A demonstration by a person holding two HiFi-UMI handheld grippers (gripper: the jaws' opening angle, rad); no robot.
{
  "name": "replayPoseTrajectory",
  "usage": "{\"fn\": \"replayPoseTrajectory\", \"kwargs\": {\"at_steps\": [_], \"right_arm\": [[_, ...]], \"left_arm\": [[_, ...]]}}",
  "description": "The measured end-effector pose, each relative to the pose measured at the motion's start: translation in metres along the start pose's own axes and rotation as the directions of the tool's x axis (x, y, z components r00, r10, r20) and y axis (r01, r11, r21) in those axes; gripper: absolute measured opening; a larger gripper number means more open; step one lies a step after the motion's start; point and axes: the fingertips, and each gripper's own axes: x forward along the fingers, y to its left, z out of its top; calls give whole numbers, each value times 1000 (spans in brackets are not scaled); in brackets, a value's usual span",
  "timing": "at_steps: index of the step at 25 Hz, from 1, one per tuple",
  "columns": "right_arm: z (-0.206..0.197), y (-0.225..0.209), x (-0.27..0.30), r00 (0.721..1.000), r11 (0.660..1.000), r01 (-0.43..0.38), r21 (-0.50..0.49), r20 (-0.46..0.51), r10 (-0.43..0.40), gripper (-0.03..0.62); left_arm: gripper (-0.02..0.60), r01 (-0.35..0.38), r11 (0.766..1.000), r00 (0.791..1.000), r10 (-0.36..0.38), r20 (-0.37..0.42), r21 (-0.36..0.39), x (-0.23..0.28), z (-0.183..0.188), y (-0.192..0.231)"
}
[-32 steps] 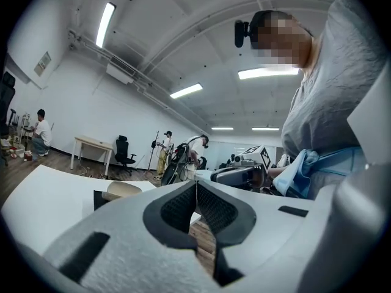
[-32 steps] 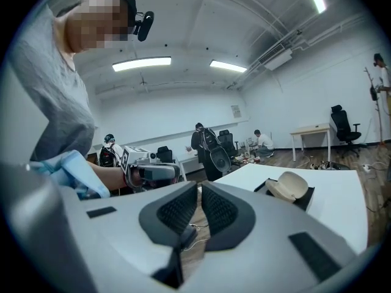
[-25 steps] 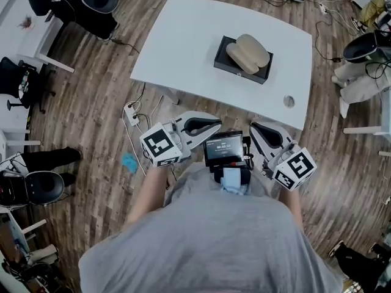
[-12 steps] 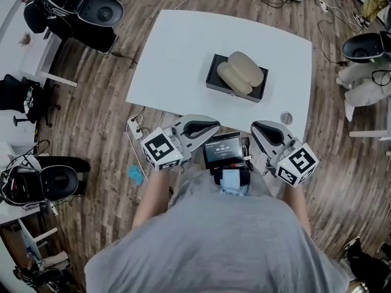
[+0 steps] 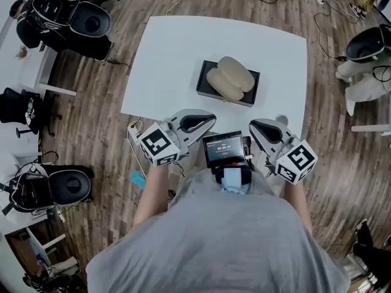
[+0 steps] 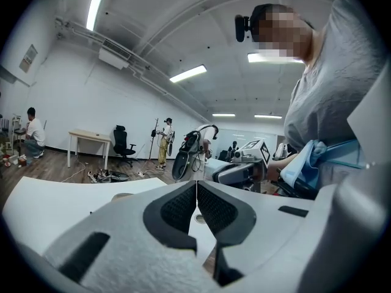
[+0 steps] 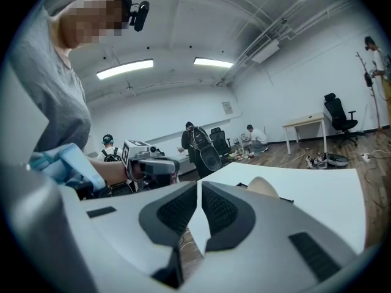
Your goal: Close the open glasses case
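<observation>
Both sets of jaws are closed with nothing in them. On the left gripper (image 6: 196,185) the dark ribbed pads meet right at the tips. The right gripper (image 7: 199,185) is pulled together too, with only a thin slit showing between its pads, so it's not holding anything either.

From the head view, the two grippers sit side by side close to the person's body, angled in toward each other. Their tips are at the near edge of the white desk (image 5: 171,47). The marker cubes are easy to spot, left one (image 5: 160,145) and right one (image 5: 296,160). There's a small screen (image 5: 223,148) on the person's chest between them, and a round grommet hole (image 5: 281,119) in the desk just beside the right gripper's tip.

The glasses case (image 5: 229,78) is beige and lies open, its two rounded halves next to each other. It's on top of a flat black box (image 5: 249,95) around the middle of the desk. It's well apart from both grippers, and neither one is touching it. In the right gripper view it shows as a tan bump just past the jaws.

Around the desk it's wood floor (image 5: 91,121), with dark office chairs (image 5: 79,20) off to the left.
</observation>
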Motion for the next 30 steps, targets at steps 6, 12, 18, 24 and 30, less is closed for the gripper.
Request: {"fn": "replayPoseTrajectory", "kwargs": {"at_steps": [6,12,18,24,30], "right_arm": [[16,-28,-13,1000,1000,3,-10,9,-3,34],[20,-42,-8,999,999,31,5,5,-31,34],[18,-58,2,995,994,96,51,8,-96,34],[15,-79,20,992,990,125,71,-8,-124,34],[7,-107,43,982,984,177,15,-74,-176,34]], "left_arm": [[20,11,1000,1000,-11,0,14,28,14,2],[20,24,1000,1000,-24,-16,12,31,18,18],[20,40,996,993,-31,-111,82,30,20,55],[21,136,972,969,-90,-229,191,45,26,93],[60,233,938,920,-128,-370,255,68,19,125]]}}
